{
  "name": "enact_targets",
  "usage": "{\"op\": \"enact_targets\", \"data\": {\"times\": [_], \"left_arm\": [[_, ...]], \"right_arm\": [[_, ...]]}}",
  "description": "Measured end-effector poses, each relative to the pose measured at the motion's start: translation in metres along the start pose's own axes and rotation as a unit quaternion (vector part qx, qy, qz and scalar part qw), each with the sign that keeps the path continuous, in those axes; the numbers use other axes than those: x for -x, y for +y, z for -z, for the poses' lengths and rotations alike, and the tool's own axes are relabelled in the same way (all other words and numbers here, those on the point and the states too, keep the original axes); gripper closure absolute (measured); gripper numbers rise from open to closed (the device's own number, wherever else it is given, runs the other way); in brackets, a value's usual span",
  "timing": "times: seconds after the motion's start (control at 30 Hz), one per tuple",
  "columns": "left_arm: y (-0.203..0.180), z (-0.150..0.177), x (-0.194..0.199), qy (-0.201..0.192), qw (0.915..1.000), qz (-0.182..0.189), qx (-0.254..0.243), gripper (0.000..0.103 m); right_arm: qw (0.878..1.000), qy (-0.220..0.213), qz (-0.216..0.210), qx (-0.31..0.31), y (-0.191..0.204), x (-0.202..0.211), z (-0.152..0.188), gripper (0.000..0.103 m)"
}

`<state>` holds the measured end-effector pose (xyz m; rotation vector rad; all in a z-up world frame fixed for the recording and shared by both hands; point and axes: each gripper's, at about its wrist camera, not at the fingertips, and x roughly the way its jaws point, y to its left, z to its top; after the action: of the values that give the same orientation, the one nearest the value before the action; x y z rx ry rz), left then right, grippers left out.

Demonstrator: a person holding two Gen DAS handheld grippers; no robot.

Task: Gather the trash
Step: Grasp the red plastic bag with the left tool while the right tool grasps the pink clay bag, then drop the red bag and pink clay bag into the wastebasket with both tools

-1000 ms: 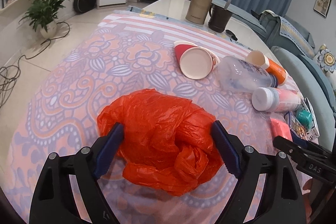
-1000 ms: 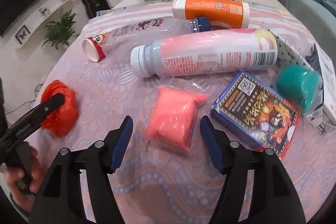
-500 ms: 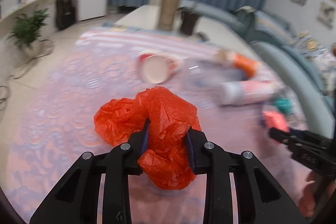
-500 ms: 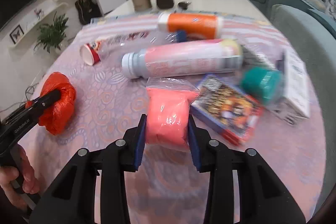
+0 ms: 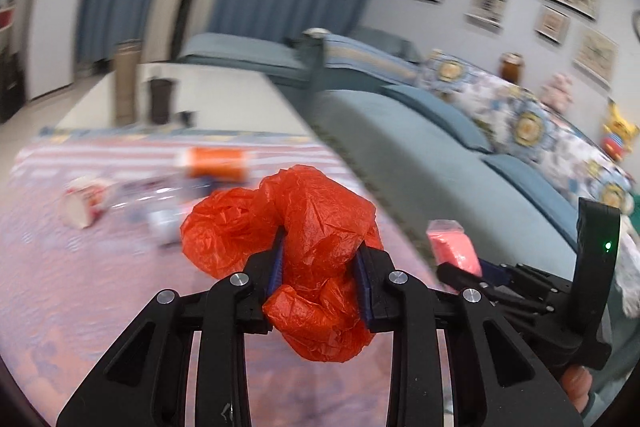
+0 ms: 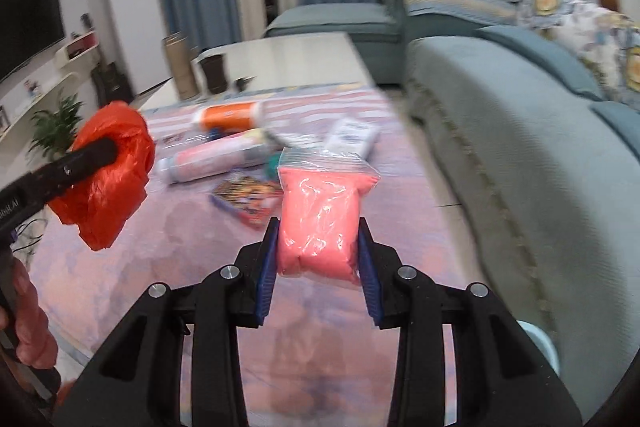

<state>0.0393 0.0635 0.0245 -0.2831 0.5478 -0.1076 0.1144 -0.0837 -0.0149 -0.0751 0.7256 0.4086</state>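
The left gripper (image 5: 320,277) clamps one crumpled red plastic bag (image 5: 316,227), and the right gripper (image 6: 318,269) clamps one pink-filled pouch (image 6: 320,223), both above the table (image 6: 168,239). Three bottles (image 6: 228,115) and one paper cup (image 5: 82,203) lie toward its far edge.

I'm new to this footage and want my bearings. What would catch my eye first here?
The crumpled red bag clamped in the left hand-held gripper, held up over the patterned cloth. Next, the pink pouch pinched in the right hand-held gripper, also lifted. Behind them, bottles and a colourful box lie on the cloth, with a blue sofa to the right.
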Motion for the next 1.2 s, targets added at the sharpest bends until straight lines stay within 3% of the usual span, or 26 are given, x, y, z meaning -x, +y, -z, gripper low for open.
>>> {"op": "enact_targets", "data": {"times": [0.17, 0.4, 0.6, 0.7, 0.97, 1.1, 1.2], "left_arm": [[-0.064, -0.004, -0.018, 0.012, 0.9975, 0.059, -0.037, 0.075], [-0.145, 0.01, -0.057, 0.057, 0.985, 0.132, -0.096, 0.075], [-0.202, 0.046, -0.108, 0.129, 0.96, 0.204, -0.142, 0.075], [-0.227, 0.075, -0.135, 0.175, 0.94, 0.236, -0.173, 0.075], [-0.256, 0.133, -0.185, 0.27, 0.9027, 0.267, -0.202, 0.074], [-0.263, 0.15, -0.197, 0.296, 0.8931, 0.265, -0.211, 0.07], [-0.262, 0.155, -0.201, 0.305, 0.8906, 0.262, -0.211, 0.062]], "right_arm": [[0.999, -0.016, 0.037, -0.034, -0.051, 0.038, 0.013, 0.07], [0.991, -0.006, 0.096, -0.091, -0.124, 0.068, 0.049, 0.07], [0.98, 0.032, 0.132, -0.148, -0.183, 0.067, 0.096, 0.07], [0.973, 0.053, 0.136, -0.178, -0.208, 0.064, 0.122, 0.07], [0.953, 0.113, 0.141, -0.243, -0.248, 0.042, 0.176, 0.068], [0.947, 0.136, 0.142, -0.255, -0.259, 0.033, 0.192, 0.067], [0.944, 0.146, 0.138, -0.263, -0.262, 0.026, 0.196, 0.067]]}}
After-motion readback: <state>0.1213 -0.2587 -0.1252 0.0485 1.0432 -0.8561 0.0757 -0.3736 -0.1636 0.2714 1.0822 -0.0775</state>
